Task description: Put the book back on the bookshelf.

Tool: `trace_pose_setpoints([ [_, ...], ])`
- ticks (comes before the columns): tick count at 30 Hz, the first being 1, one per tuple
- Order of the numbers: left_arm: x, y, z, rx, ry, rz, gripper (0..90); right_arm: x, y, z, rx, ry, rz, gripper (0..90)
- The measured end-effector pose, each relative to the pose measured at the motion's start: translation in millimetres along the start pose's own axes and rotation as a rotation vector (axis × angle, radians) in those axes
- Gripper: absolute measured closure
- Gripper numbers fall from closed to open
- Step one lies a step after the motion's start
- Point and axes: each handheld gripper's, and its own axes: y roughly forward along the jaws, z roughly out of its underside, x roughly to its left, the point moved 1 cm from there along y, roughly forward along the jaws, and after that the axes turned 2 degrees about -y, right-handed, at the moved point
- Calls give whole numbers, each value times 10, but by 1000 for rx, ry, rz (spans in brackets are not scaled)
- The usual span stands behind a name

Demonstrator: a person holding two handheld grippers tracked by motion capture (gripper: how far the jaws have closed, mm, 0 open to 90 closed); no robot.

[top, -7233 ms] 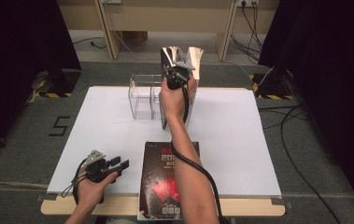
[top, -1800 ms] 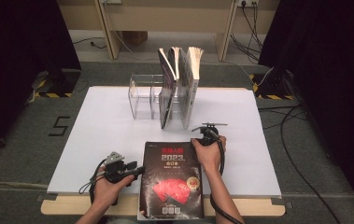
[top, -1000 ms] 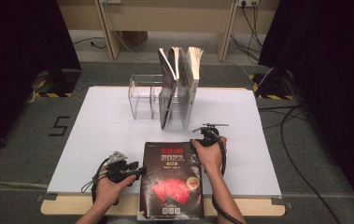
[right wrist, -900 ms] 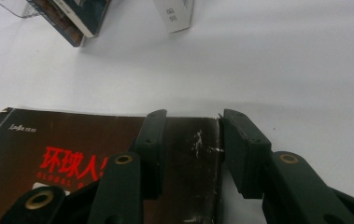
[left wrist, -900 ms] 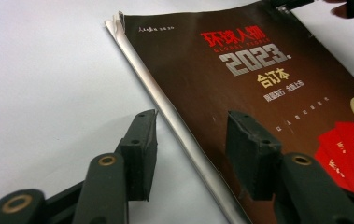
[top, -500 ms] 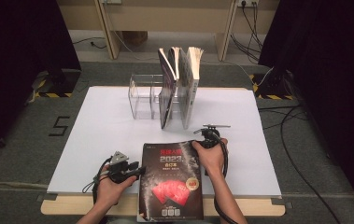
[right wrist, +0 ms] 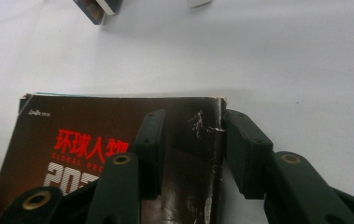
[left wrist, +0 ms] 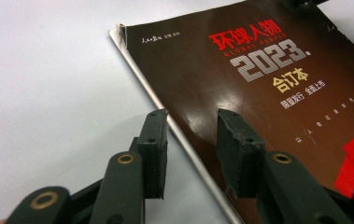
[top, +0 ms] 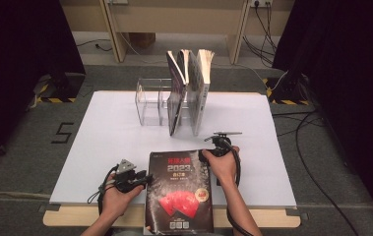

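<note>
A dark bound volume (top: 179, 191) with red lettering lies flat at the table's front edge. My left gripper (top: 142, 180) sits at its left edge. In the left gripper view, that gripper (left wrist: 191, 149) straddles the spine of the volume (left wrist: 277, 70); its jaws have just been closing and are still apart from it. My right gripper (top: 206, 156) is at the far right corner. In the right gripper view, that gripper (right wrist: 194, 149) has one jaw over the cover of the volume (right wrist: 95, 135) and one beside its edge. Its jaws have just been opening.
A clear acrylic rack (top: 150, 101) stands at the back of the white table (top: 110, 132), with three books (top: 190, 86) upright in its right end. Cables run over the floor to the right. Dark curtains flank both sides.
Seven seconds ago my right gripper was up at the rack with a book; it now rests at the volume's corner. My left gripper has moved right to the spine. The volume has turned slightly.
</note>
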Motion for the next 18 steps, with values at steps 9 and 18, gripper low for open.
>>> trace_pose_setpoints([
  [9, -13, 7, -37, 28, 5, -14, 661, -64, 64, -17, -11, 21, -31, 594],
  [18, -17, 12, -57, 43, 7, -23, 676, -86, 45, 6, 18, 28, -76, 613],
])
